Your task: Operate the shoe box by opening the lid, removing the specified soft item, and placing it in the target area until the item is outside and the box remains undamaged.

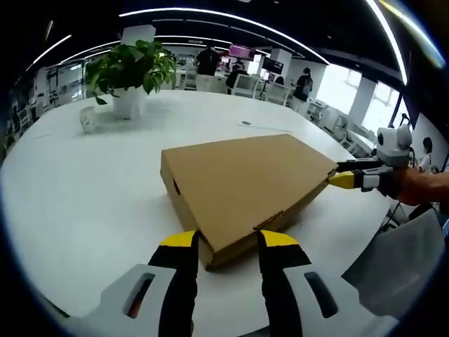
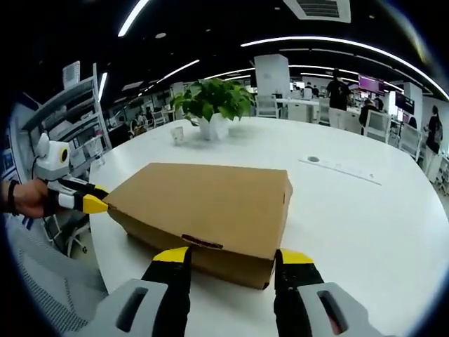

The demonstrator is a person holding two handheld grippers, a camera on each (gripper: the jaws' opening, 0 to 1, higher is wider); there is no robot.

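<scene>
Count of the things on your table

You have one closed shoe box (image 1: pixel 245 193), one potted plant (image 1: pixel 130 76), one small white cup (image 1: pixel 88 119), and two grippers, left gripper (image 1: pixel 228 242) and right gripper (image 2: pixel 233 256).

The shoe box (image 1: pixel 245 186) is plain brown cardboard, matt and smooth, with its lid shut. It rests on a white table (image 1: pixel 77 189) whose smooth top has a soft sheen under the ceiling lights. Both the left gripper (image 1: pixel 228 242) and the right gripper (image 2: pixel 231 260) have black jaws tipped yellow, like hard plastic.
</scene>
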